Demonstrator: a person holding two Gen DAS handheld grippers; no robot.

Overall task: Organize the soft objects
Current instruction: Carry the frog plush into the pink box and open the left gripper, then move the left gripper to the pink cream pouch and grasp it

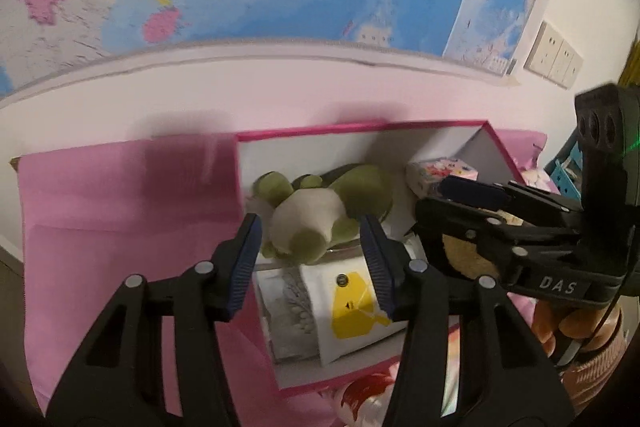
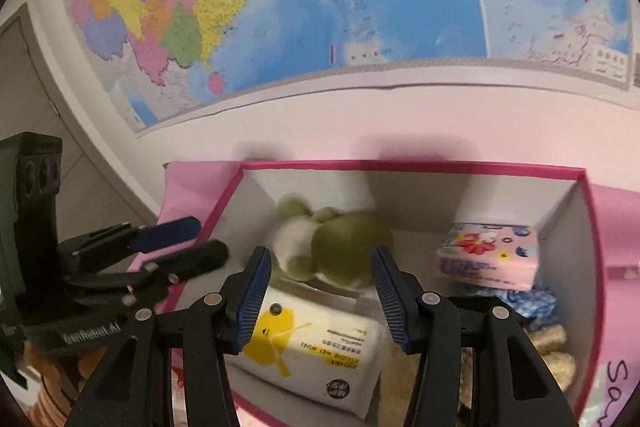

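- Left claw [image 1: 314, 263]: jaws apart, nothing pressed between the pads; hovers over the near half of the pink-rimmed box [image 1: 360, 128], pointing down into it.
- Right claw [image 2: 320, 291]: jaws apart, nothing gripped; poised above the same box [image 2: 400, 166] from the other side. Also seen from the left wrist at far right [image 1: 460, 205], fingers reaching over the box's right part.
- Green plush toy [image 1: 320, 211]: lying inside the box toward the back wall, pale belly facing the left wrist camera; seen between the left claw's pads but not touched by them. Same toy [image 2: 340, 243] blurred in the right wrist view.
- Wet wipes pack [image 2: 320, 347]: white with a yellow label, lying in the box just in front of the toy; also visible below the left claw [image 1: 352, 307].
- Pink tissue pack [image 2: 488, 255]: in the box's right rear corner, resting on blue patterned cloth [image 2: 528, 301]; tan fuzzy items [image 2: 552, 347] near the right wall in front of it.
- Box stands on a pink-covered surface [image 1: 120, 219] against a white wall.
- Coloured map [image 2: 320, 7] hangs on the wall above.
- Person's hand [image 1: 568, 327] grips the right claw's handle.
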